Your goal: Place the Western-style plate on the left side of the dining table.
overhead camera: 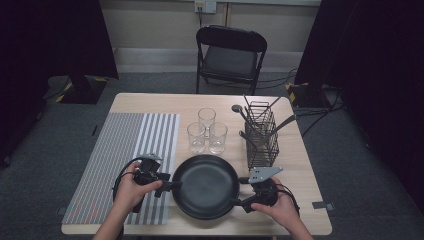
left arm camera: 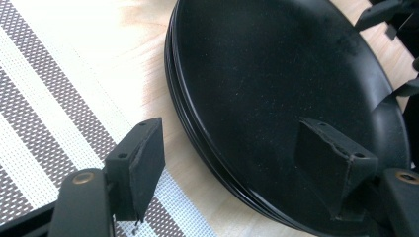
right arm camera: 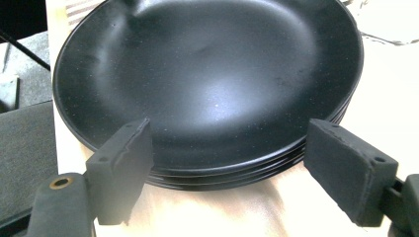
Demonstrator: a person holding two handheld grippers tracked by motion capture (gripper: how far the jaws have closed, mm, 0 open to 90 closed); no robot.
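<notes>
The stack of black plates (overhead camera: 207, 186) sits on the counter (overhead camera: 300, 165) just in front of the three glasses (overhead camera: 207, 132), beside the striped mat (overhead camera: 125, 155). Your left gripper (overhead camera: 167, 186) has its fingers spread wide, straddling the stack's left rim without pressing it. Your right gripper (overhead camera: 239, 191) waits at the stack's right rim, fingers wide apart and holding nothing.

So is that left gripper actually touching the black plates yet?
Cannot tell. In the left gripper view the left gripper straddles the black plates' rim, jaws wide, but no contact or gap shows plainly.
</notes>
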